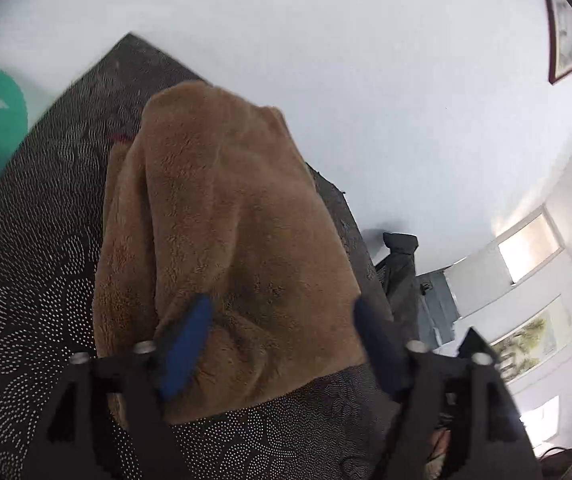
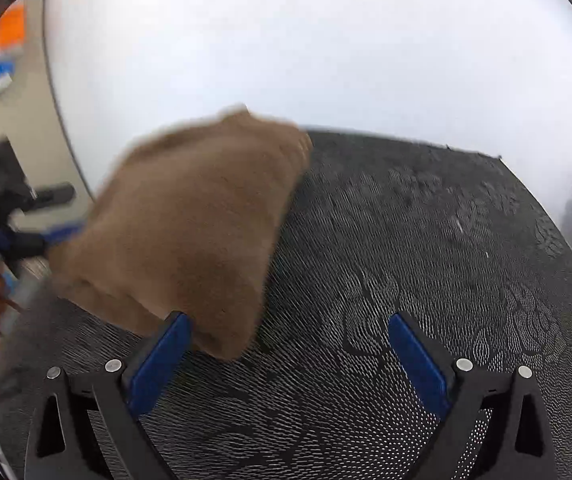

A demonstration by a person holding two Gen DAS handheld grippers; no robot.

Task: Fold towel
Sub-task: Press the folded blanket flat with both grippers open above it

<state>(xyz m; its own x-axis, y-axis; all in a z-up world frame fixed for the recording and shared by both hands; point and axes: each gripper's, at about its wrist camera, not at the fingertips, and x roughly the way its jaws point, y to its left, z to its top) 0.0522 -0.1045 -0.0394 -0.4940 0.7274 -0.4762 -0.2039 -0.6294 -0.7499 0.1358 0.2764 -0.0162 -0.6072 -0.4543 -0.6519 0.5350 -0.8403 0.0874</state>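
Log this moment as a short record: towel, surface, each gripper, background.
towel: brown, fluffy, bunched and partly folded, lying on the table
surface: black table cover with a pattern of white dots
left gripper: open, blue fingers either side of the towel's near end, not closed on it
right gripper: open, left finger against the towel's near corner, nothing between the fingers
background: white wall, framed picture at upper right

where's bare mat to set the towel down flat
Bare mat runs from the towel rightward to the mat's far and right edges, ahead of the right tool. Crowded on the left, where the left tool meets the towel.
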